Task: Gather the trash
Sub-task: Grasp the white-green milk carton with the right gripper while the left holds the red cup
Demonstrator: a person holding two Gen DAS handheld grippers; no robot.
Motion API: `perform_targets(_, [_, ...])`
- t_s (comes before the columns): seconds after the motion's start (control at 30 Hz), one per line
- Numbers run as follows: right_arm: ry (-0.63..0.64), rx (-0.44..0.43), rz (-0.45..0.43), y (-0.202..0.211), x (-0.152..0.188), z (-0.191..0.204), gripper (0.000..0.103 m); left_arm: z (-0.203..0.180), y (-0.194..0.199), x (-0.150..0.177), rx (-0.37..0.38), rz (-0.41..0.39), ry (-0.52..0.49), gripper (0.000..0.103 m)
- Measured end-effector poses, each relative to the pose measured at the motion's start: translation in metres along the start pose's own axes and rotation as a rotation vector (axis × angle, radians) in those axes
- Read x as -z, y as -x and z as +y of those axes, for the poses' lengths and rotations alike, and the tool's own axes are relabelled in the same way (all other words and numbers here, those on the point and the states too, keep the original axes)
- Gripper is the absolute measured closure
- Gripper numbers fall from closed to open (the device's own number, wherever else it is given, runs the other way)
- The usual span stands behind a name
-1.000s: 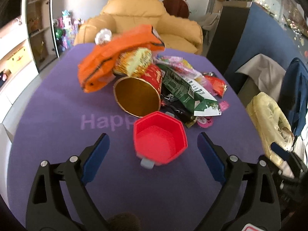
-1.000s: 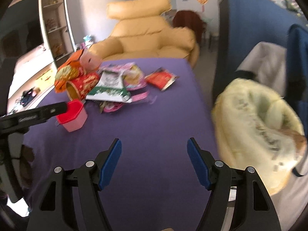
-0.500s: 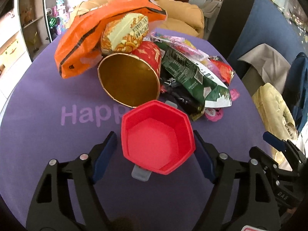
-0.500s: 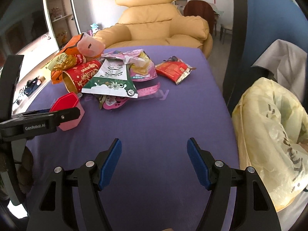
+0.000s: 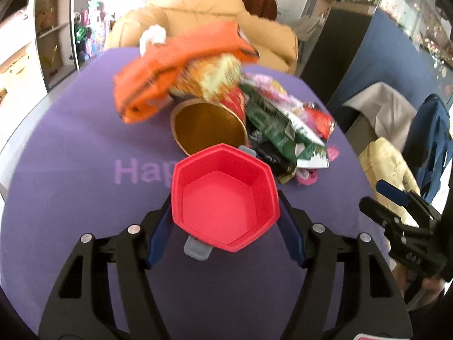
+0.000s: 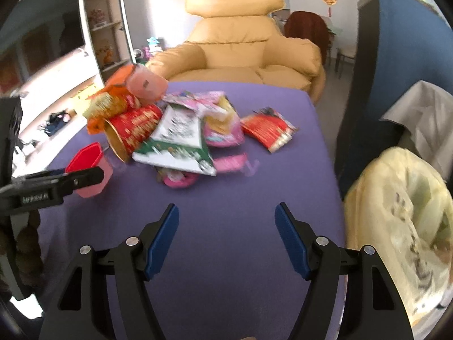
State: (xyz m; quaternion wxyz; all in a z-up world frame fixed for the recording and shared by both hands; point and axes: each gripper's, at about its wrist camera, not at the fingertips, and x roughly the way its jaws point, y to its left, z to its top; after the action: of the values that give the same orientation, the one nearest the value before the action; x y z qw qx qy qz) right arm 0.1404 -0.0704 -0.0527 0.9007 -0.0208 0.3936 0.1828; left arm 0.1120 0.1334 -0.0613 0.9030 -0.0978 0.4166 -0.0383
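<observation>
My left gripper (image 5: 225, 212) has just been closing around the red hexagonal cup (image 5: 225, 199) on the purple tabletop (image 5: 70, 155), pads now at its sides, so I judge lifting comes next; my right gripper (image 6: 226, 238) hangs open and empty.

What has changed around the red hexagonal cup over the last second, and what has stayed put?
The left gripper advanced until the red hexagonal cup sat between its jaws, which have just been closing and now flank its sides. The right gripper stayed open and empty. The wrapper pile and yellow bag kept their places.
</observation>
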Motion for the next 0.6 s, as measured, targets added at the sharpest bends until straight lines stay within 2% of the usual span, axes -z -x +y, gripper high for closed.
perform_targets(0.1, [0.012,-0.064,-0.025,-0.002,-0.024,0.012,0.036,0.010,0.010,-0.001,-0.025,-0.022,0.002,0.039])
perform_targets(0.2, [0.072,-0.059,-0.058,-0.013,-0.054,0.032,0.036,0.022,0.013,-0.002,-0.051,-0.038,0.021,0.039])
perform_targets(0.27, [0.099,-0.063,-0.049,-0.029,-0.072,0.044,0.036,0.030,0.013,0.000,-0.058,-0.038,0.052,0.039])
perform_targets(0.4, [0.085,-0.070,0.042,-0.073,-0.097,0.050,0.036,0.041,0.013,0.005,-0.036,-0.030,0.094,0.039])
perform_targets(0.53, [0.038,-0.065,0.142,-0.102,-0.098,0.041,0.037,0.044,0.009,0.011,0.007,-0.007,0.105,0.039])
perform_targets(0.6, [0.010,-0.103,0.162,-0.100,-0.089,0.034,0.050,0.044,0.006,0.014,0.018,0.004,0.097,0.039])
